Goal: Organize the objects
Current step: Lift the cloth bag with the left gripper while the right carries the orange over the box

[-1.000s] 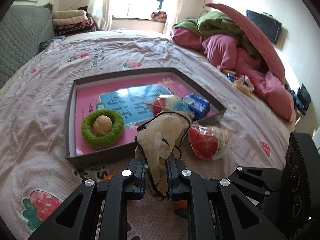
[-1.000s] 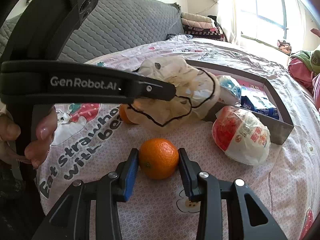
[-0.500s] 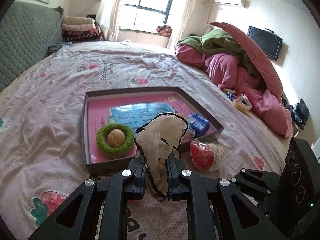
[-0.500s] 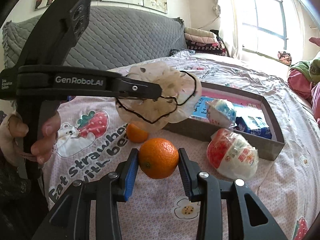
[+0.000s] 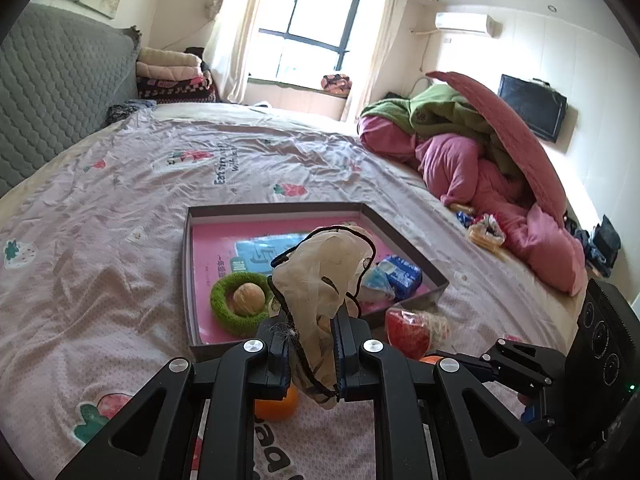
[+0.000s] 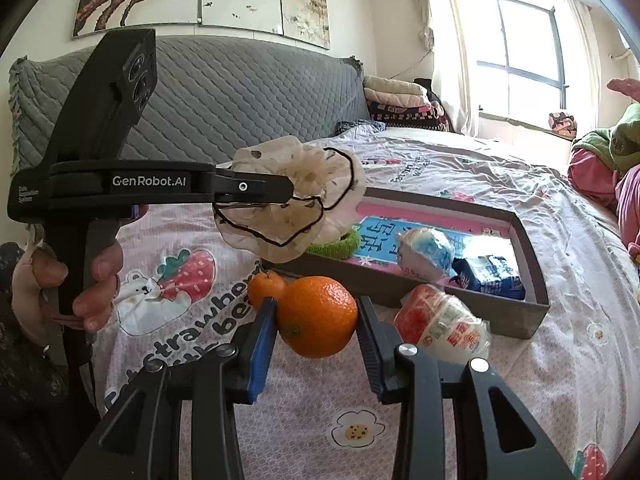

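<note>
Oranges and a frilly cream scrunchie are what the two tongs have hold of, above a bed with a pink strawberry-print sheet (image 6: 460,168). Right tongs (image 6: 316,320) are clamped on the big orange (image 6: 318,314), blue pads pressing both sides, fruit lifted clear of the sheet. Left tongs (image 5: 314,350) are pinched tight on the cream scrunchie with black edging (image 5: 326,276), which stands up out of the jaws in the left view and flares past the tip in the right view (image 6: 292,208); a hand (image 6: 94,280) grips that tool's handle. A second, smaller orange (image 6: 266,286) lies on the sheet just beside the held one, near the front wall of the grey tray (image 6: 532,264). Inside the tray, on its pink liner: a green ring (image 5: 236,300) with a tan ball (image 5: 248,298) in its middle, a blue-and-white wrapped item (image 6: 426,250), and a blue packet (image 6: 490,274) at the right corner. A red-and-white wrapped snack (image 6: 442,328) sits on the sheet just outside the tray's front corner. Pink and green bedding (image 5: 480,152) is piled at the far right of the bed, well apart from the tray.
</note>
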{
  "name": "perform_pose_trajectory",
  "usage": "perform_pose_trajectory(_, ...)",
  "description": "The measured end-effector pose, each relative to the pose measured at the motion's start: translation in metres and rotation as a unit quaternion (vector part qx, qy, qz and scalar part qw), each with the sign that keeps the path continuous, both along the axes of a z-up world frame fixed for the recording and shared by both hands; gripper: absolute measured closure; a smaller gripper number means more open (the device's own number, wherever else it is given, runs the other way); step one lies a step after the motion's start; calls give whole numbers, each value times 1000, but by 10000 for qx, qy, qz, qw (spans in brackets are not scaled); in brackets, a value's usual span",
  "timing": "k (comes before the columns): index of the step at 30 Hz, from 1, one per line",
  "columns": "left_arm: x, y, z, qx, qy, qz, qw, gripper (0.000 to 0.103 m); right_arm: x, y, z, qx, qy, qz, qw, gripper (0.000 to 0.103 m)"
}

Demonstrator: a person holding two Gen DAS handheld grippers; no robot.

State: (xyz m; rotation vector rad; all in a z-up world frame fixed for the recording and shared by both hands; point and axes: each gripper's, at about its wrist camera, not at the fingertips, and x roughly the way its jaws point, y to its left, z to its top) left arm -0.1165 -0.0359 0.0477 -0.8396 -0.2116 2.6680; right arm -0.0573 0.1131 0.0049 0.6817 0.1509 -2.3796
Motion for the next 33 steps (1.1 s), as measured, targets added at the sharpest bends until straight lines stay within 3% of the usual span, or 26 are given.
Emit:
perform_pose_trajectory(19,0,-32,15,325,212,430,9983,87,-15,30,21,-303,234,-490,9981,63)
perform_pose_trajectory(33,-4,-39,24,269,324,555,9976,87,-33,6,32,-209,407,-351,9983,63)
